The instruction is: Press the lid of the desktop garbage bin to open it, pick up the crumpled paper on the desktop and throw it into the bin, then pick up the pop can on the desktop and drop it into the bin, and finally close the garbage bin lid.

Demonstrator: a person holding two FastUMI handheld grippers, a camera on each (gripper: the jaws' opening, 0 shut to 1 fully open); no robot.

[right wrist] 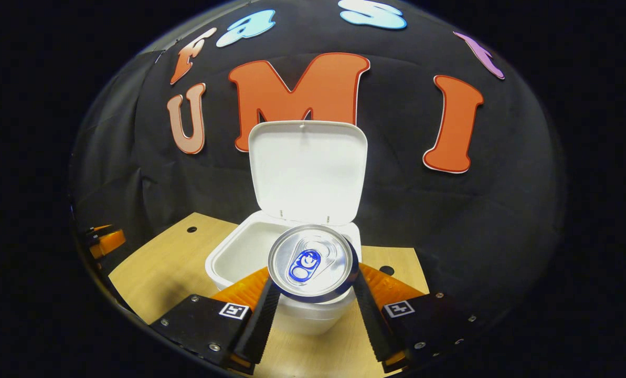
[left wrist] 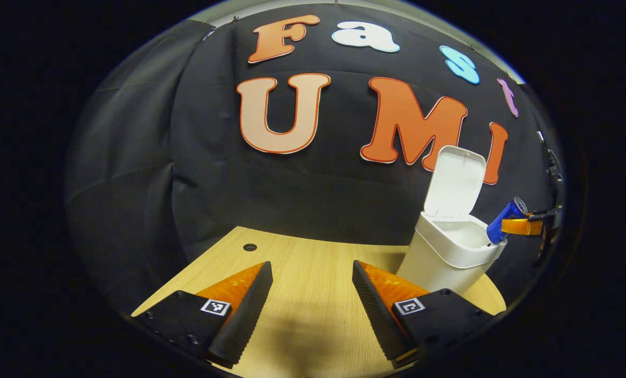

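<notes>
A white desktop bin point(left wrist: 449, 252) stands on the wooden table with its lid point(left wrist: 455, 181) raised upright. My right gripper point(right wrist: 313, 296) is shut on a blue pop can point(right wrist: 313, 262), whose silver top faces the camera, held just over the near rim of the bin point(right wrist: 229, 254) below the open lid point(right wrist: 307, 168). In the left gripper view the blue can point(left wrist: 503, 220) hangs tilted at the bin's right rim, held by the right gripper point(left wrist: 528, 226). My left gripper point(left wrist: 313, 299) stands open over bare table, left of the bin, with nothing between its fingers.
The wooden table point(left wrist: 302, 262) has a small round cable hole point(left wrist: 250, 247) near its back edge, and another hole point(right wrist: 386, 270) shows beside the bin. Black cloth wall closes the back. The left gripper point(right wrist: 103, 241) shows at the far left of the right gripper view.
</notes>
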